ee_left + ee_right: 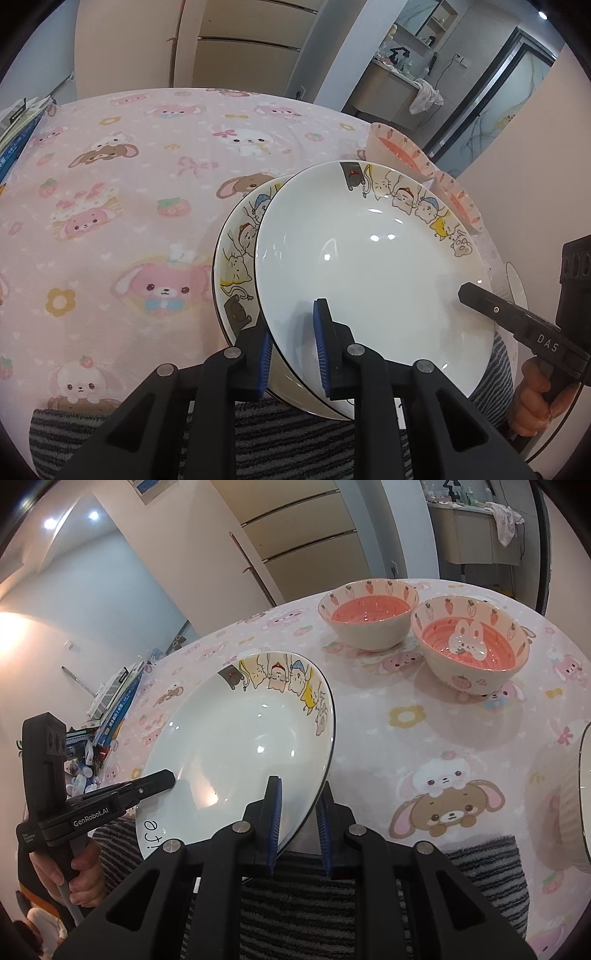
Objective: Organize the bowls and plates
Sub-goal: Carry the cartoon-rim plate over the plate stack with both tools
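A white deep plate [369,266] with cartoon cats along its far rim hangs tilted over the table's near edge. My left gripper [291,317] is shut on its near left rim, one blue pad on top and one underneath. My right gripper [301,782] is shut on the same plate [236,738] at the opposite rim. Its finger [480,299] shows at the right in the left wrist view. A second matching plate [236,258] lies on the cloth just below and left of the held one. Two pink strawberry bowls [369,616] [469,653] stand side by side at the far right.
A pink cartoon-rabbit tablecloth [129,184] covers the table. Another dark-rimmed dish [583,794] sits at the right edge. A stack of books [118,701] lies at the far left. The person's striped garment [295,435] is right at the near edge.
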The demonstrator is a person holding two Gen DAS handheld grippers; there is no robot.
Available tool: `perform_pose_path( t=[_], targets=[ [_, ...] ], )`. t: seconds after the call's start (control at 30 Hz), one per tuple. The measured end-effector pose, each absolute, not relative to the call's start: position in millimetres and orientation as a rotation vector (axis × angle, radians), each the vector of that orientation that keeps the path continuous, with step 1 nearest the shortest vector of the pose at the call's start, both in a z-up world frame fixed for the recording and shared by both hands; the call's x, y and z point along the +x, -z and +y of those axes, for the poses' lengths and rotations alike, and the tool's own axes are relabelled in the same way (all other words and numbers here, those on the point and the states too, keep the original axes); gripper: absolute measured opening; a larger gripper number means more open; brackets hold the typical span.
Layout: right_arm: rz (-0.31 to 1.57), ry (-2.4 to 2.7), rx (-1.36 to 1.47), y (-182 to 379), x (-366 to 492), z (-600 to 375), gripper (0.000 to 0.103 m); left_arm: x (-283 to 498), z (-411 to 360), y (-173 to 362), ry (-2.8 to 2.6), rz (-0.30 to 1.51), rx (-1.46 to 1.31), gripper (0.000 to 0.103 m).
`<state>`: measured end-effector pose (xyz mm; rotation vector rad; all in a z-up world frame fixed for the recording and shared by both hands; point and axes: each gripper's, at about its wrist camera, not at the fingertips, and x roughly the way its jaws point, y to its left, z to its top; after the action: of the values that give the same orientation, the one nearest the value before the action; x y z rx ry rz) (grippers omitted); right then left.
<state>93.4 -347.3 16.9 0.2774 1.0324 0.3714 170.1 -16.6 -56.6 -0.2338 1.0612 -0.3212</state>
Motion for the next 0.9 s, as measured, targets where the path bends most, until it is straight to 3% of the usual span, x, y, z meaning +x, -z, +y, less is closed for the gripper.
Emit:
perform_pose_path(
  t=[0.9],
  targets=[
    [1.066,-0.36,0.228,-0.3,97.7,-336.6,0.02,165.9,-21.9,58.4,0.267,1.038,-0.149,0.023]
  ],
)
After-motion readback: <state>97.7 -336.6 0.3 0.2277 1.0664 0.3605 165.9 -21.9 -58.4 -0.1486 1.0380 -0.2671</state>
